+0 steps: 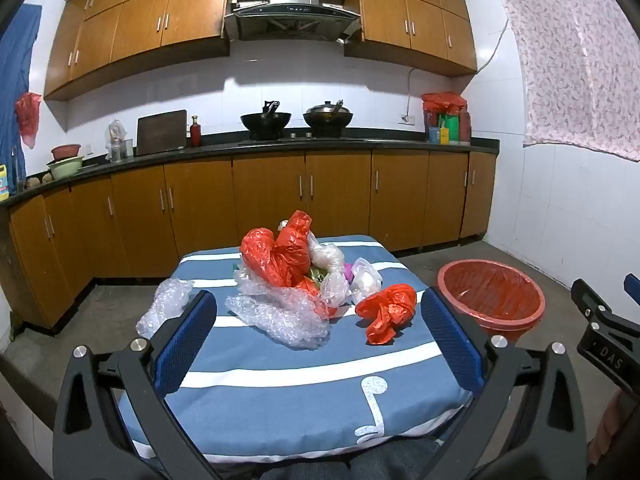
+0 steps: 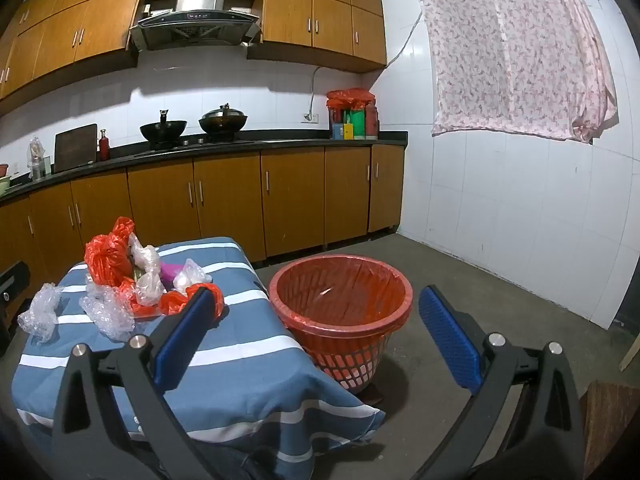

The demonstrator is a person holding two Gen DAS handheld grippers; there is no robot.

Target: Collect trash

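A pile of trash lies on a small table with a blue-and-white striped cloth (image 1: 280, 376): big red plastic bags (image 1: 280, 252), a crumpled small red bag (image 1: 386, 312), bubble wrap (image 1: 280, 312), another bubble-wrap piece (image 1: 164, 308) at the left edge, and clear bags (image 1: 366, 280). A red basket lined with a red bag (image 1: 492, 300) stands on the floor right of the table. My left gripper (image 1: 318, 340) is open and empty, above the table's near half. My right gripper (image 2: 316, 328) is open and empty, in front of the basket (image 2: 340, 300), its left finger near the small red bag (image 2: 176, 300).
Kitchen counter (image 1: 280, 146) with two woks, cutting board and bottles runs along the far wall above wooden cabinets (image 1: 264, 192). A tiled wall (image 2: 520, 200) with a hanging floral cloth (image 2: 516, 48) is at the right. Concrete floor (image 2: 460, 276) surrounds the table and basket.
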